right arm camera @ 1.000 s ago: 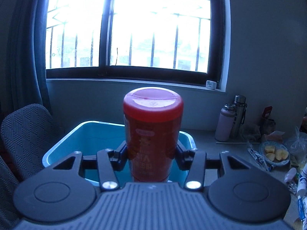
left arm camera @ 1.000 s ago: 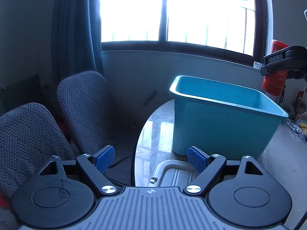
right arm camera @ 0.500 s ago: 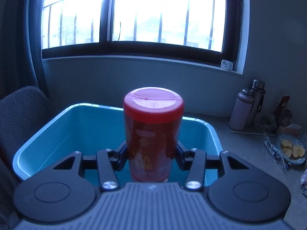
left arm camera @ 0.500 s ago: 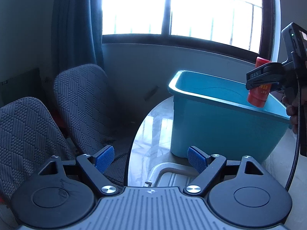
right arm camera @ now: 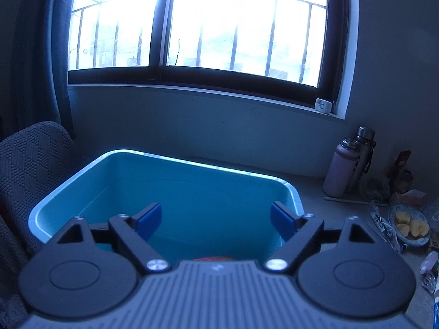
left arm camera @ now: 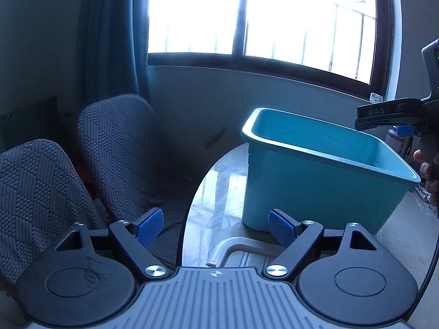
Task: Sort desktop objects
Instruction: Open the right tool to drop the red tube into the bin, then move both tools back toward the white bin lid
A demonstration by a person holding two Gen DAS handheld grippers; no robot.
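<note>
Both tongs open, empty — right tongs (right arm camera: 215, 220) over the bin (right arm camera: 68, 183), red can (right arm camera: 214, 258) barely showing inside at 6 o'clock; likely light, rigid, slick — grip mid-body.

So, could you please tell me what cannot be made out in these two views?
- Red canister in the teal bin: right wrist view, only a sliver shows; the right gripper body hides the rest.
- Bin floor: left wrist view, hidden by its wall.
- Small items on the table: cut off by the frame edge.
</note>
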